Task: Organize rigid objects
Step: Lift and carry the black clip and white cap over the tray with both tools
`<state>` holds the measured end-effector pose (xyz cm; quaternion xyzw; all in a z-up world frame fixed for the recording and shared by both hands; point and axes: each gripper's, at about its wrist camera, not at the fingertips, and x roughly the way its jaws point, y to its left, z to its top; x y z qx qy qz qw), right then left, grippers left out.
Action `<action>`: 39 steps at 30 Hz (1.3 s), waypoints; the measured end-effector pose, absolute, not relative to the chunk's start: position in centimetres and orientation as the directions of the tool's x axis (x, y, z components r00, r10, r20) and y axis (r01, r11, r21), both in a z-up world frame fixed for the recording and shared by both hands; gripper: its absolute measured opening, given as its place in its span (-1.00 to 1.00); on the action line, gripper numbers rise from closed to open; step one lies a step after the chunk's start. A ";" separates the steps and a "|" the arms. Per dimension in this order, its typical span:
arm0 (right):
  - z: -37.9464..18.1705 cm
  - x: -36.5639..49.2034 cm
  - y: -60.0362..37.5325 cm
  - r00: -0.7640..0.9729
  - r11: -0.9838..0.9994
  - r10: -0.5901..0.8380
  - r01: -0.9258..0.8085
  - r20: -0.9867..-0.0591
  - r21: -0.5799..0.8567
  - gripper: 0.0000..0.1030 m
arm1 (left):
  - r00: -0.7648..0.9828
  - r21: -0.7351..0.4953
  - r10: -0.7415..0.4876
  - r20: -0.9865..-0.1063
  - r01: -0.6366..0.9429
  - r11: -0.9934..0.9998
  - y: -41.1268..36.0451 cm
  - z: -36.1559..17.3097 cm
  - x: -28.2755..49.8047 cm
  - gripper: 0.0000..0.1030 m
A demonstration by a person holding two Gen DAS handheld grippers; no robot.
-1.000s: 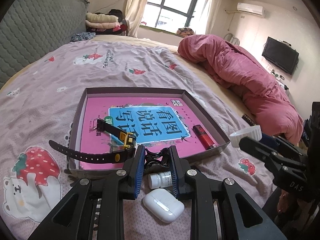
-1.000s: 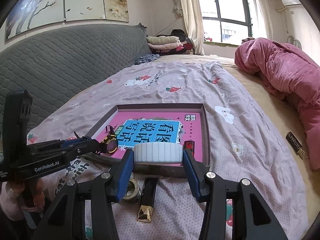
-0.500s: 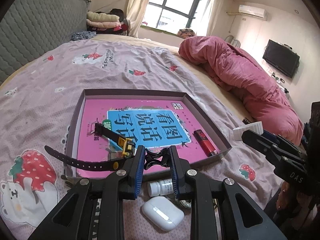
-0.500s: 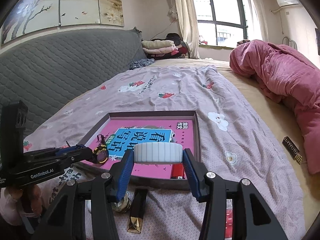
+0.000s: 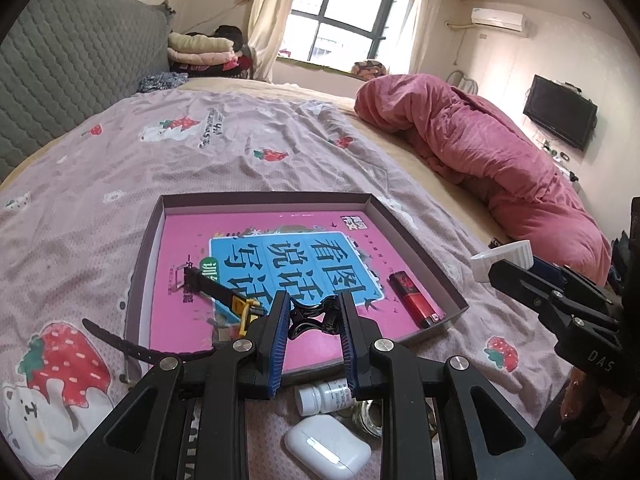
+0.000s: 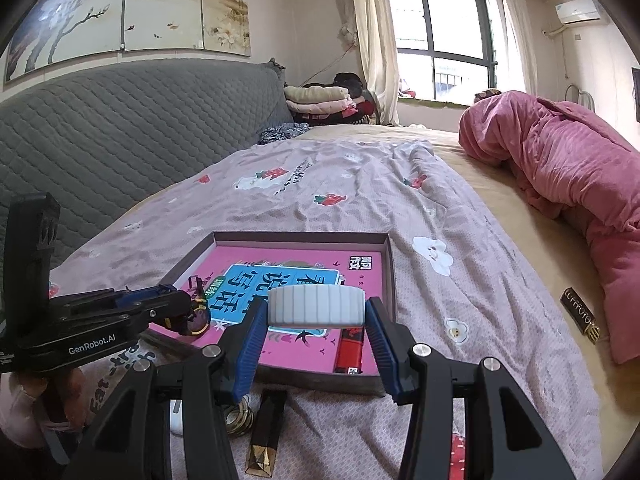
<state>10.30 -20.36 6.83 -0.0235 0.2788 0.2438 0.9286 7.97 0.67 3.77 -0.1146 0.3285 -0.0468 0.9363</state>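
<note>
Both claws loaded: left claw [image 5: 313, 322] pinching black clip [image 5: 310, 315], right claw [image 6: 316, 322] gripping white cap [image 6: 316, 310]; tray [image 5: 264, 199] directly ahead, below both.

I look out over a bed [image 5: 248, 168] spread with a mauve strawberry-print sheet, a grey quilted headboard [image 6: 120, 128] along its left side and a heaped pink duvet [image 5: 480, 160] on the right. At the far end a curtained window [image 6: 444, 36] lets in daylight beside stacked folded clothes [image 6: 324, 100]. A television [image 5: 560, 118] and an air conditioner [image 5: 498, 20] hang on the pale right wall, a blossom painting [image 6: 120, 4] above the headboard.
</note>
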 end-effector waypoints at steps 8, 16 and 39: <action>7.0 11.1 -20.3 0.741 0.886 0.425 -0.459 -0.520 0.068 -0.03 | 0.777 -0.247 -0.164 -0.607 0.011 0.969 0.9 3.6 8.4 -0.53; 7.1 11.7 -20.4 0.748 0.888 0.421 -0.455 -0.513 0.065 -0.03 | 0.775 -0.249 -0.165 -0.610 0.010 0.968 1.0 3.4 8.9 -0.53; 6.9 13.7 -20.8 0.758 0.901 0.402 -0.427 -0.513 0.075 -0.03 | 0.759 -0.245 -0.167 -0.629 0.010 0.969 0.5 2.2 10.8 -0.53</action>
